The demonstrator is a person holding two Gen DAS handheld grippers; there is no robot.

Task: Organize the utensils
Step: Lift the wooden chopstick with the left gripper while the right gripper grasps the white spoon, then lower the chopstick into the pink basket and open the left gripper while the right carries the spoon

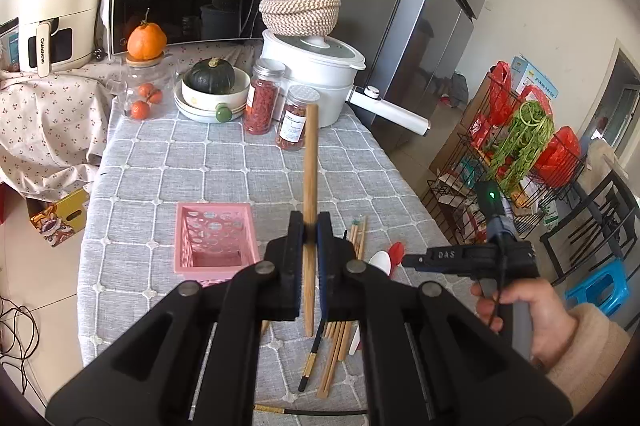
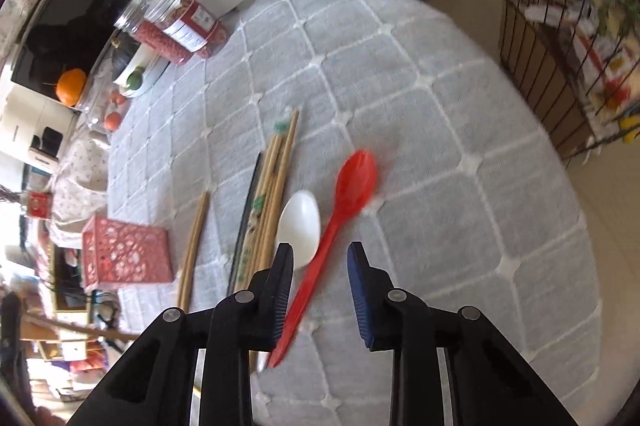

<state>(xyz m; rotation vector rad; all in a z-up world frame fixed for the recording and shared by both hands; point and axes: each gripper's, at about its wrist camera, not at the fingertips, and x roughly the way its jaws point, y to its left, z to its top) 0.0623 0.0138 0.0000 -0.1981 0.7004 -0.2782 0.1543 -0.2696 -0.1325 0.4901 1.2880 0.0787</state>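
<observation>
Wooden chopstick [image 1: 310, 185] stands upright, clamped in our left gripper [image 1: 310, 230] above the tabletop [image 1: 160, 161]. Our right gripper [image 2: 320, 254] points steeply down, jaws apart over the red spoon [image 2: 340, 209]

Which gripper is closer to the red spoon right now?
Right. The right gripper hovers open directly over the red spoon; the left gripper, gripping a chopstick, is raised beside the pink basket.
</observation>
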